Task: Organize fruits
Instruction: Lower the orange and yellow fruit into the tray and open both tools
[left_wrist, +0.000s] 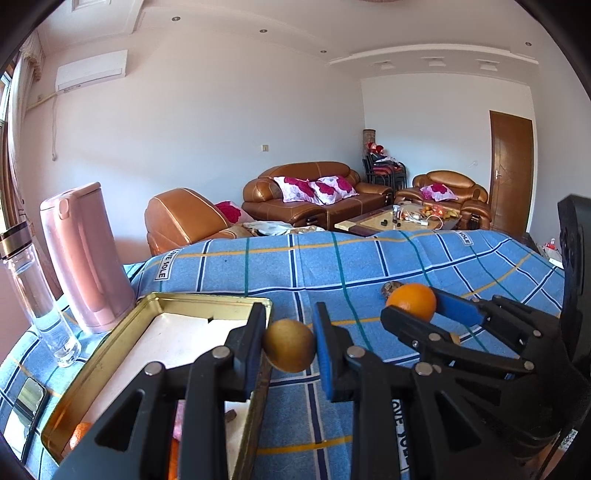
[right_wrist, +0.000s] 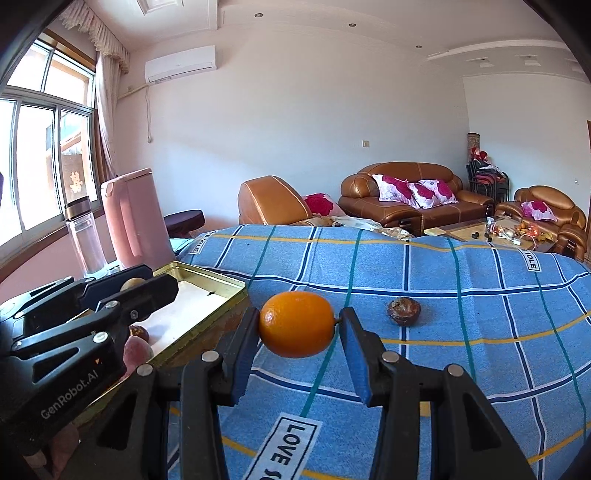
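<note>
The left tool (left_wrist: 289, 347) holds a yellow-brown fruit (left_wrist: 289, 345) between its 2 pads, lifted just at the tin's (left_wrist: 110, 343) right rim. The right tool (right_wrist: 297, 325) holds an orange (right_wrist: 296, 324) pinched end to end, above the blue checked cloth (right_wrist: 461, 332). From the orange, a dark wrinkled fruit (right_wrist: 403, 311) lies on the cloth at about 2 o'clock, apart from it, and the tin sits at 9 o'clock with some fruit already inside near its close end.

Both fruits are round and smooth, held only at narrow contact points, so either could squirt out if the grip eases or the tool tilts. The orange's hold on its 2 ends looks the less secure. The left tool's near pad sits right over the tin rim; lowering straight down could knock the rim and shift the tin. A dropped fruit may roll off the desk on the sloping cloth.
</note>
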